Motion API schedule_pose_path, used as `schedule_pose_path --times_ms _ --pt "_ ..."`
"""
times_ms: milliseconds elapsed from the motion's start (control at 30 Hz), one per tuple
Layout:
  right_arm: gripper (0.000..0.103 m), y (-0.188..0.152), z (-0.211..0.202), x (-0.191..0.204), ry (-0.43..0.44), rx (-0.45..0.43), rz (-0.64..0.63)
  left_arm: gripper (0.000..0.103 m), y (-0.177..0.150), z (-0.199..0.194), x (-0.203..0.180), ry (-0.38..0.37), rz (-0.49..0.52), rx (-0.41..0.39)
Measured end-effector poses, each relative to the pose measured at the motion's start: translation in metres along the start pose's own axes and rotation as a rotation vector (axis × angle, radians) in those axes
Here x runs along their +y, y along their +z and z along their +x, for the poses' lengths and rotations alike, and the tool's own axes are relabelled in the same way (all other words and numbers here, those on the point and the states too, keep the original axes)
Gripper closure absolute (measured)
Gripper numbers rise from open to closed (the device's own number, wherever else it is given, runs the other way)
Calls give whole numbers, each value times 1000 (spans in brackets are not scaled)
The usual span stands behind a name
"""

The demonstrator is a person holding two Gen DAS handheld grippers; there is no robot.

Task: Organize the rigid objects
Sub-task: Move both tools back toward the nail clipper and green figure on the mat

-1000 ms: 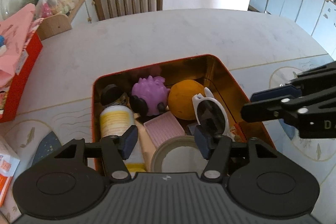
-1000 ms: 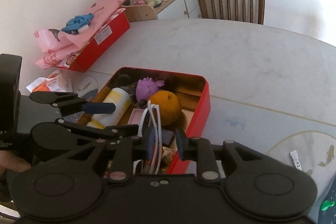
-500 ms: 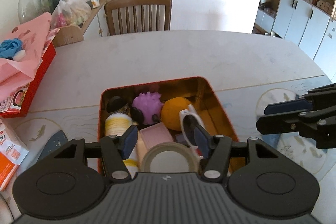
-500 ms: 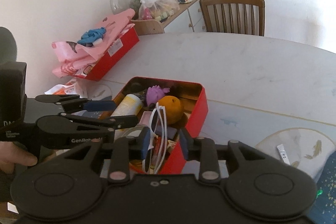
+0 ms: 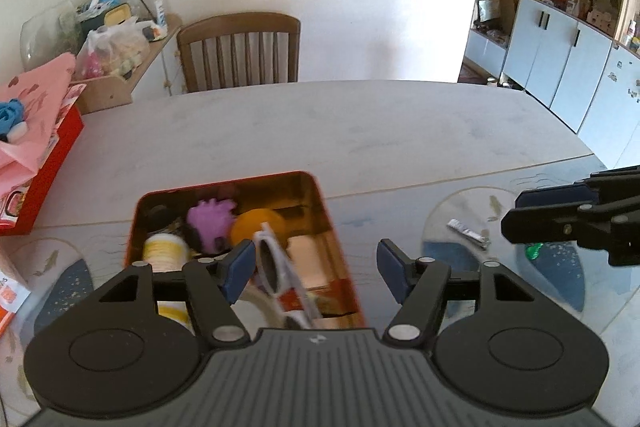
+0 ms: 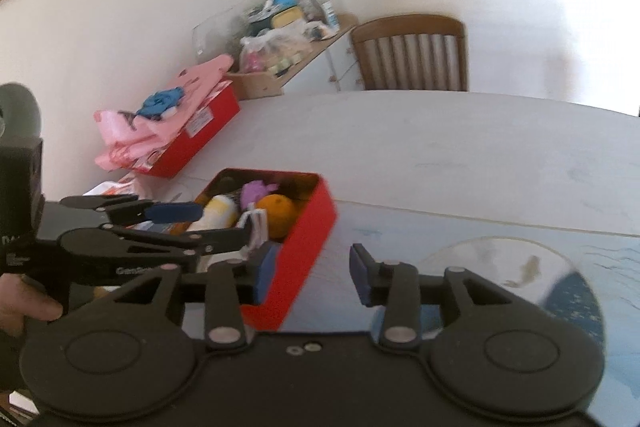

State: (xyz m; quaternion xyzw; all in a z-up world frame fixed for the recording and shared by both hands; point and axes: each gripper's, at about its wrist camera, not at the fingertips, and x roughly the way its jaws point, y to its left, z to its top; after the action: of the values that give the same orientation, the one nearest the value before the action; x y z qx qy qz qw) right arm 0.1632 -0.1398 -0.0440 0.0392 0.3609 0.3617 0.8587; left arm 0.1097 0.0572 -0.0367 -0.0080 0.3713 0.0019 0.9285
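A red tin box (image 5: 338, 251) stands on the table before me. It holds a purple spiky toy (image 5: 208, 219), an orange (image 5: 256, 227), a yellow-and-white bottle (image 5: 166, 247) and white sunglasses (image 5: 276, 267), which lean on edge inside it. My left gripper (image 5: 316, 273) hovers over the tin's near right corner. Its jaws are opening, and the sunglasses sit just beside the left pad, unpressed. My right gripper (image 6: 314, 273) is off the tin's (image 6: 308, 247) right wall. Its jaws are opening too, with nothing between them. The sunglasses (image 6: 254, 223) show above the rim.
A larger red box with pink cloth (image 5: 36, 131) sits at the table's left edge, and an orange packet (image 5: 8, 301) lies nearer. A foil wrapper (image 5: 468, 233) and a small green thing (image 5: 532, 249) lie on the blue placemat to the right. A wooden chair (image 5: 240, 51) stands behind the table.
The right gripper let go of the white sunglasses, which now rest in the tin. Both grippers drew back and up from the tin, and their jaws widened.
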Motion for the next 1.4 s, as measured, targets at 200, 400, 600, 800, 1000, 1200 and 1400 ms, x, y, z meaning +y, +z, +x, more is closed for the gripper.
schedule_pose_path --times_ms 200,400,600,800,1000,1200,1400 --pt "53 -9 -19 -29 -38 -15 32 32 2 2 -31 -24 6 -6" --pt "41 -18 -38 -60 -87 -28 36 28 5 10 -62 -48 8 -5" --pt "29 -29 -47 -84 -119 -16 31 23 6 21 -88 -59 -1 3" --pt "16 -37 -51 -102 -141 -5 13 21 7 36 -108 -71 -13 18" --pt "4 -51 -45 -113 -156 36 -38 20 5 59 -127 -88 -15 54" --pt "5 -68 -26 -120 -170 102 -105 20 -1 89 -147 -98 15 105" --pt "7 -74 -8 -124 -179 139 -168 20 -4 118 -160 -71 -7 152"
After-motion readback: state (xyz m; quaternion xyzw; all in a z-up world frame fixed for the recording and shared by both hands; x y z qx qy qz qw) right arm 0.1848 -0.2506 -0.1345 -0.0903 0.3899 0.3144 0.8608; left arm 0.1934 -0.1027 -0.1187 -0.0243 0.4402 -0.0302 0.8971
